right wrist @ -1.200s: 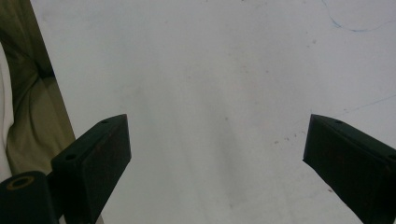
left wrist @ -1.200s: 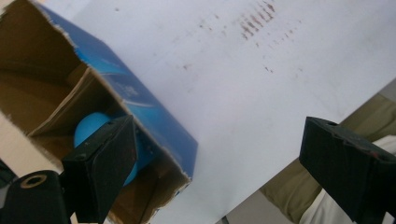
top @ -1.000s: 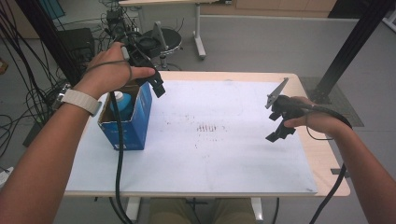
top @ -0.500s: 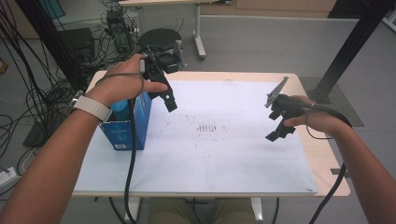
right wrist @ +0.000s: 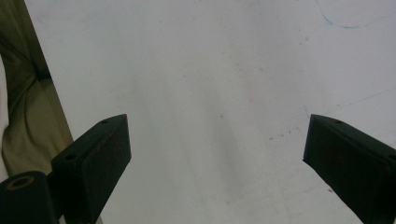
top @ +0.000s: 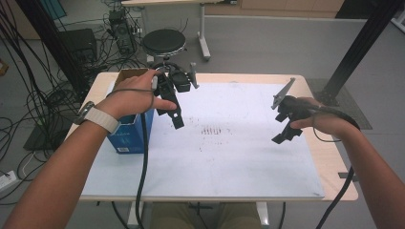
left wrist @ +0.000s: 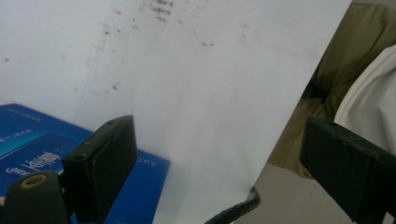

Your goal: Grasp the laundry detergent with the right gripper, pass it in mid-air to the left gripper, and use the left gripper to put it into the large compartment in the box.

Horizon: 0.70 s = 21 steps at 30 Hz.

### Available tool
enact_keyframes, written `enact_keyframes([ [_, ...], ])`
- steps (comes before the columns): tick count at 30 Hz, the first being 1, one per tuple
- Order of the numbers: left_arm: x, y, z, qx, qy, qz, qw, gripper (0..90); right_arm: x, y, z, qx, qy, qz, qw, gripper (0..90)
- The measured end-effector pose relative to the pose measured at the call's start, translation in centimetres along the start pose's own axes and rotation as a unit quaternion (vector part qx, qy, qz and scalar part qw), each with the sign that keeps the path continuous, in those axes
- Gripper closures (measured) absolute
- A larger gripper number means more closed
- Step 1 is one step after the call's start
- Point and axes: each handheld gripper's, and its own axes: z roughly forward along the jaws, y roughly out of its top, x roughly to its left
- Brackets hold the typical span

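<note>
The blue box point(top: 130, 136) stands upright at the left edge of the table point(top: 334, 157), in the left-middle of the high view, with its brown cardboard flaps open at the top, probably so that something can go in or come out. In the left gripper view a printed blue face of it fills the lower left corner, partly behind the near jaw. The left gripper point(top: 173, 102) hangs just right of the box's top, above the white sheet point(top: 229, 157) that covers the table, the hand point(top: 136, 95) lying over the box's open mouth; its jaws stand wide apart with nothing between them, as its own view shows plainly, so it looks freed and clear of the box rather than gripping it. Its cable point(top: 142, 167) drops down in front of the box's face towards the bottom of the frame. Well apart, at the right-middle of the high view, the right gripper point(top: 286, 121) is held low over the bare sheet, jaws likewise spread wide and empty, seemingly parked out of the way while the left hand works. Faint reddish marks point(top: 212, 130) dot the sheet between the two grippers. Beyond the table's far edge, at the upper left, a black stool point(top: 164, 42) stands on the floor among loose cables.
</note>
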Motion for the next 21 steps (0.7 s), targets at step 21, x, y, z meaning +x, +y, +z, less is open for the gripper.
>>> enact_keyframes([
  [21,-1.1,-0.4,1.7,0.003,0.007,0.036,0.9993,12.0,-0.1,-0.2,0.1,-0.009,-0.006,0.003,0.9999,7.4],
])
